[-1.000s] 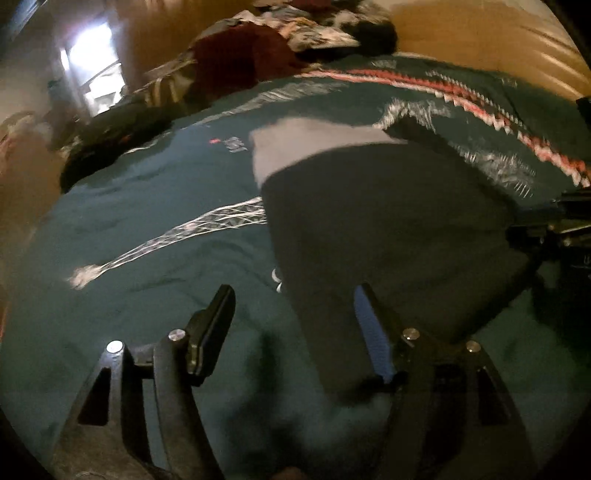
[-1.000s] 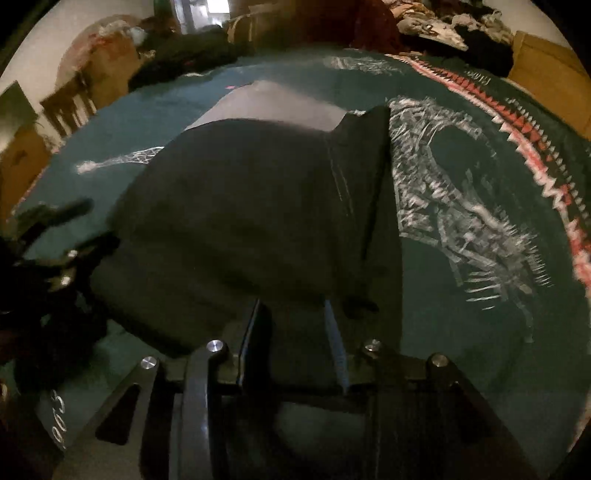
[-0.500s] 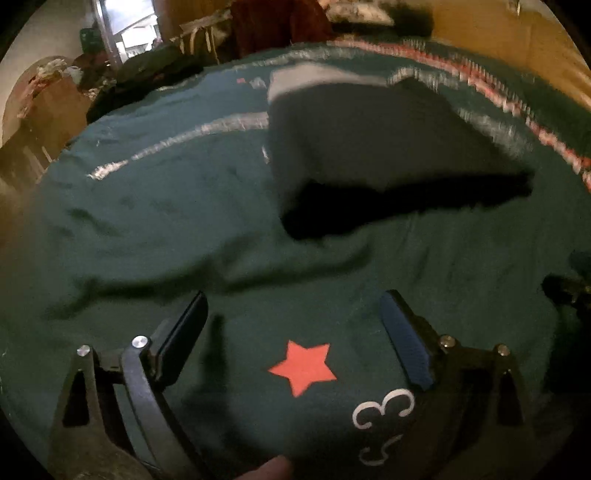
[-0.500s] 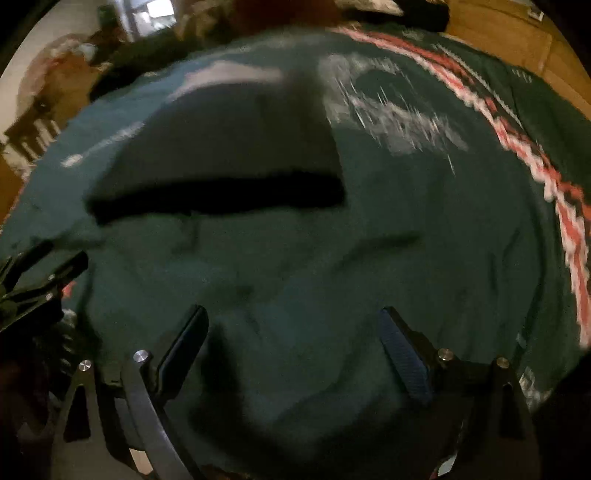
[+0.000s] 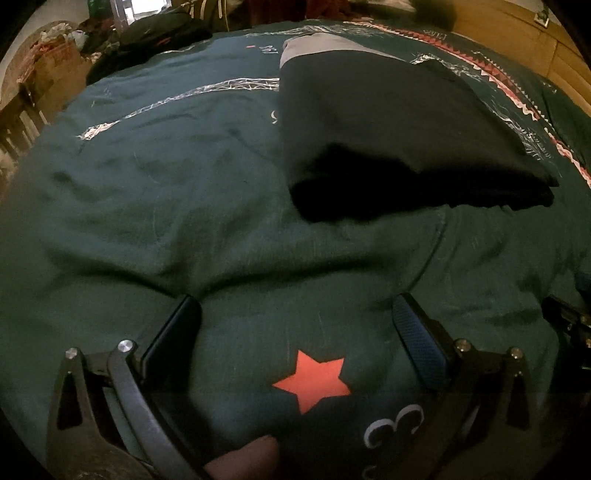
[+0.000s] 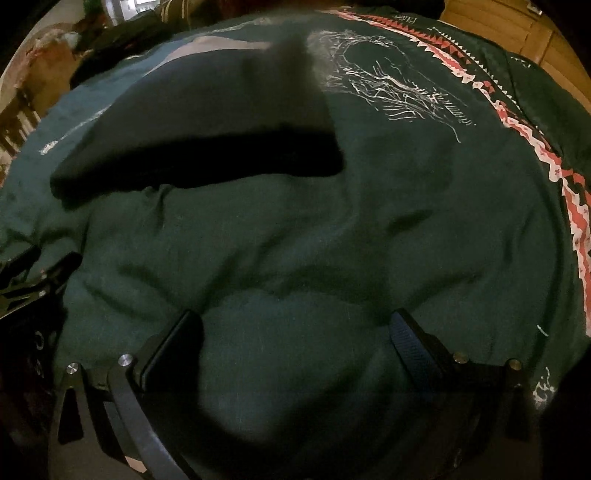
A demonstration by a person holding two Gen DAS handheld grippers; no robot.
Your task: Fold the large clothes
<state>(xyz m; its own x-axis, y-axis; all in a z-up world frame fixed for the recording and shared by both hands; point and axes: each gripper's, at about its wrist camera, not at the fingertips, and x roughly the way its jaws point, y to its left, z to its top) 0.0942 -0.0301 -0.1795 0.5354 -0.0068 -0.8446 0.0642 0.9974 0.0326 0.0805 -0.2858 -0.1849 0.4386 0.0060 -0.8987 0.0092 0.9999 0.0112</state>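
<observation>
A folded black garment [image 5: 399, 133] with a grey band at its far end lies on the dark green bedspread [image 5: 155, 192]. It also shows in the right wrist view [image 6: 207, 129], at upper left. My left gripper [image 5: 295, 317] is open and empty, hovering over a red star print [image 5: 312, 380] near the bed's front edge, well short of the garment. My right gripper [image 6: 295, 328] is open and empty over bare wrinkled bedspread [image 6: 369, 229], also short of the garment.
A pile of other clothes [image 5: 155, 33] lies at the bed's far left. A wooden headboard or wall [image 5: 517, 33] runs along the far right. A red and white patterned stripe [image 6: 554, 158] crosses the bedspread at right. Furniture stands off the bed's left side.
The right gripper let go of the black garment and opened. Both grippers pulled back toward the bed's front edge, leaving the folded garment lying flat.
</observation>
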